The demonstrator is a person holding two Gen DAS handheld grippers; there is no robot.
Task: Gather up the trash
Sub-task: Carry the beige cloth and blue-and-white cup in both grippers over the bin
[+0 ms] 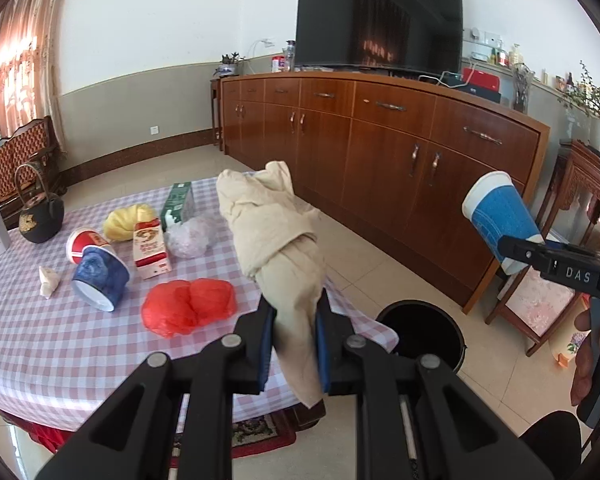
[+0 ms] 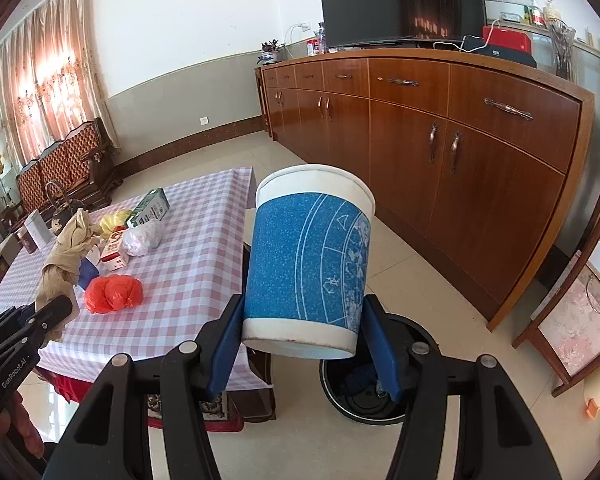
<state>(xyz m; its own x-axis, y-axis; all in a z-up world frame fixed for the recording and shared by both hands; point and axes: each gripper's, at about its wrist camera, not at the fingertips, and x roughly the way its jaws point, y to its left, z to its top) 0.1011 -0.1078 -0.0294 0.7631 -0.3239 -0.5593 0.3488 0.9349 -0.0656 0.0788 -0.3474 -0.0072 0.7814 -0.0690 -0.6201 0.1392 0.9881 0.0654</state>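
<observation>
Trash in transit: the left gripper [image 1: 296, 344] has its fingers clamped on the lower end of a crumpled beige paper bag [image 1: 274, 232], and the right gripper [image 2: 301, 356] has its fingers pressed on the base of a blue-and-white paper cup [image 2: 309, 264]. Both are held in the air beyond the tabletop [image 1: 60, 340] edge, near the black bin [image 1: 423, 332] on the floor.

Judged handling: the bag is light, soft and floppy, best gripped at a bunched fold; the cup is light and crushable, so gentle pressure low on the wall suits it.

Count remaining on the tabletop: two tubs, two cartons, three bagged bundles (red, yellow, clear) and one small white scrap.
</observation>
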